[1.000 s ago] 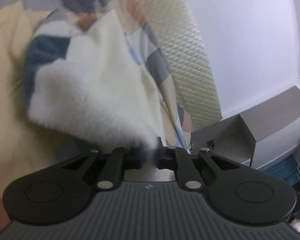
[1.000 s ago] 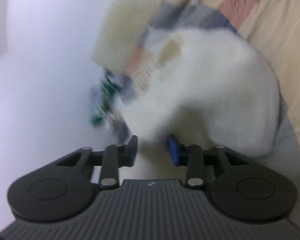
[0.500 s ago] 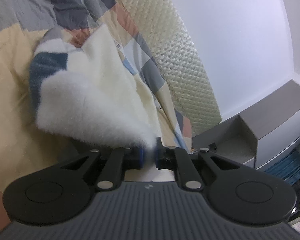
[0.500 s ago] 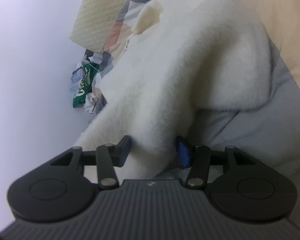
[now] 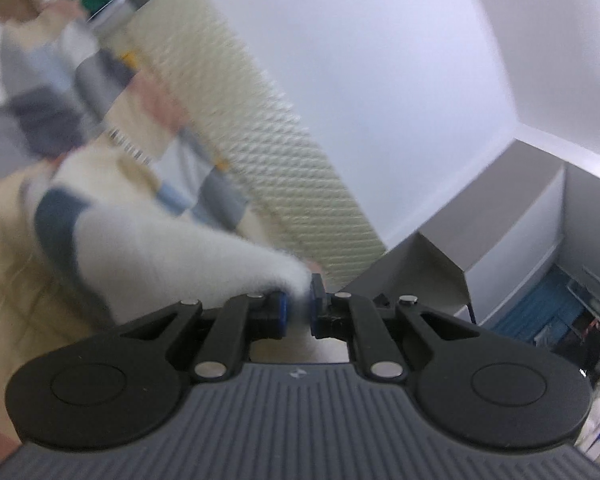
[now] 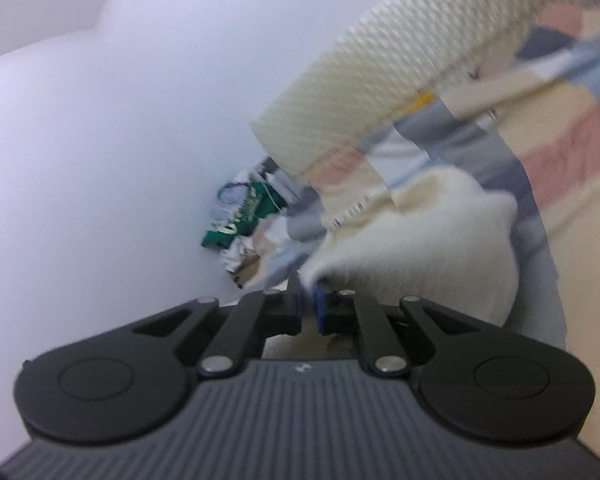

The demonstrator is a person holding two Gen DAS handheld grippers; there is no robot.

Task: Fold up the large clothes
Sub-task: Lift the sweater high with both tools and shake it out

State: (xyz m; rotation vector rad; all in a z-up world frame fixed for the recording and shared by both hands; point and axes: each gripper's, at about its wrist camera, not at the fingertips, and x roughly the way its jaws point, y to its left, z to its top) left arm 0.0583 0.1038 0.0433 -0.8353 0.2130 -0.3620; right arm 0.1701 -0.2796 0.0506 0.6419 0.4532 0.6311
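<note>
A fluffy white sweater with a dark blue band lies over a patchwork bedspread. My left gripper is shut on a fuzzy white corner of it, and the cloth stretches away to the left. In the right wrist view the sweater bunches to the right of my right gripper, which is shut on its edge. Both views are blurred by motion.
A cream quilted headboard runs along the white wall, and it also shows in the right wrist view. A grey cabinet stands at the right. A green packet and clutter sit by the wall.
My right gripper has closed from a wide hold to a tight pinch on the sweater's edge. Both grippers have moved and lifted, pulling the sweater taut, and the views have swung toward the wall.
</note>
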